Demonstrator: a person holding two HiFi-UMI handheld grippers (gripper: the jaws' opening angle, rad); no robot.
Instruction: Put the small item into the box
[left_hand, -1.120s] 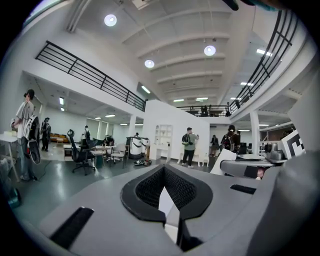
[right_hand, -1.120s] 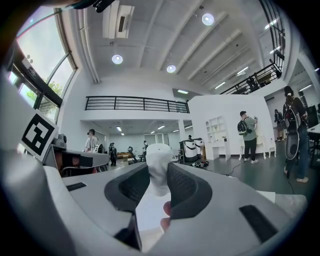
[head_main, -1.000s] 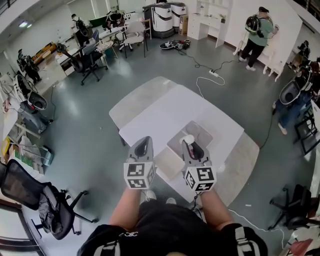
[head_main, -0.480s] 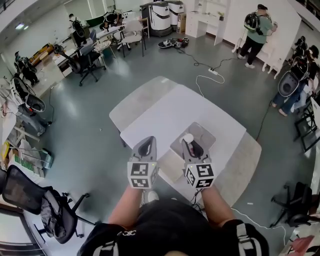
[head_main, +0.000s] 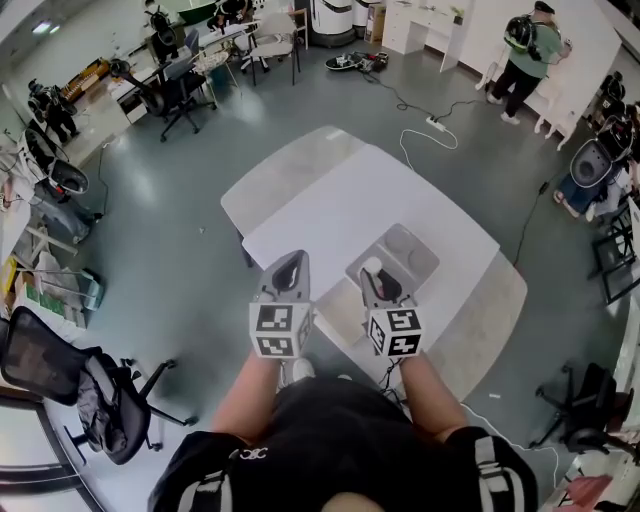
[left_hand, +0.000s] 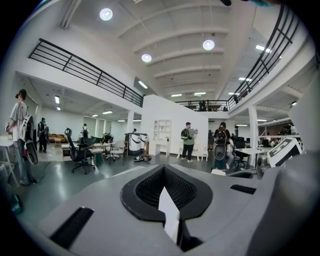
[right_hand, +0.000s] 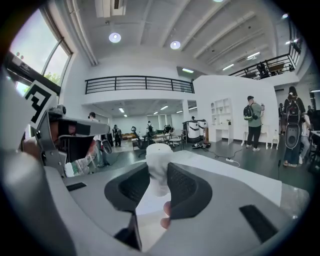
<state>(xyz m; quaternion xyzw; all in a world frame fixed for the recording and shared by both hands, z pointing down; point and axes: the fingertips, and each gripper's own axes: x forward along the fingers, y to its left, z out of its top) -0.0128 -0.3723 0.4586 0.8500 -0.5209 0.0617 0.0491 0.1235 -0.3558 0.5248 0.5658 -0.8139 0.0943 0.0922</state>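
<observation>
My right gripper (head_main: 374, 274) is shut on a small white cylinder-shaped item (head_main: 371, 266). It hangs over the near left edge of the grey box (head_main: 412, 254) on the white table (head_main: 330, 215). In the right gripper view the item (right_hand: 158, 167) stands upright between the black pads (right_hand: 181, 186) of my right gripper (right_hand: 159, 175). My left gripper (head_main: 291, 265) hovers over the table's near edge, left of the box. Seen in its own view, the left gripper (left_hand: 164, 170) has its jaws shut with nothing between them.
A pale flat panel (head_main: 340, 308) lies on the table between the two grippers. Lower beige tabletops (head_main: 500, 310) adjoin the white one. A black office chair (head_main: 60, 385) stands at the near left. A cable (head_main: 425, 135) runs across the floor beyond the table, and a person (head_main: 530, 50) stands far off.
The head camera has tilted, so the table sits a little higher in the frame. Both grippers keep about the same place over the table, and the right one still holds the item.
</observation>
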